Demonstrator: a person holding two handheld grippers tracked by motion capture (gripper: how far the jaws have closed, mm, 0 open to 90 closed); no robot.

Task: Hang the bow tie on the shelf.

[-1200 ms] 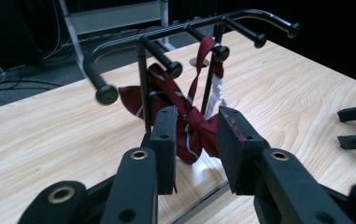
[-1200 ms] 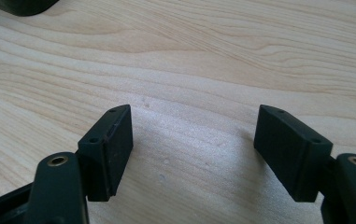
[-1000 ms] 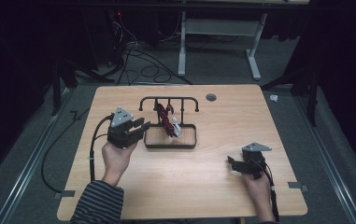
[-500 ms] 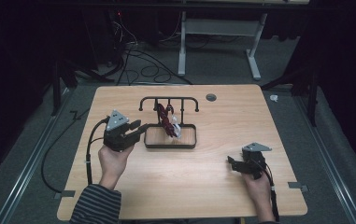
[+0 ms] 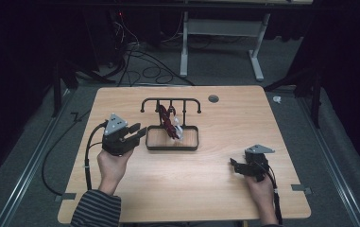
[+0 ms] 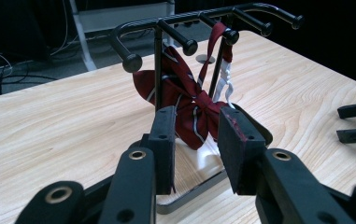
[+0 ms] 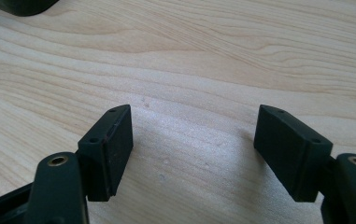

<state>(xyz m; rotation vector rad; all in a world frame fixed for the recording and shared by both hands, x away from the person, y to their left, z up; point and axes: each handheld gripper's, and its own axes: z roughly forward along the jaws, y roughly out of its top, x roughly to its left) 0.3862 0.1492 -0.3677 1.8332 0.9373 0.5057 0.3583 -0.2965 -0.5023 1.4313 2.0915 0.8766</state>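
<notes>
Right tongs point(image 5: 236, 165): near the front right of the worktop point(image 5: 215, 189), held low over bare wood; jaws spread wide, nothing between them.
Left tongs point(image 5: 137, 133): at the left, just beside the stand's tray, pointing at it; jaws partly spread, gripping nothing, with the bow tie seen through the gap.
Tray point(image 5: 189, 146): dark, shallow, at the worktop's middle, the base of the stand.
Bow tie point(image 6: 185, 105): dark red with pale stripes, hanging by its strap from a peg, its lower end down at the tray.
Stand point(image 6: 185, 23): black bar with knobbed pegs above the tray.
Hole point(image 5: 213, 99): round, grey, in the worktop behind the stand.
</notes>
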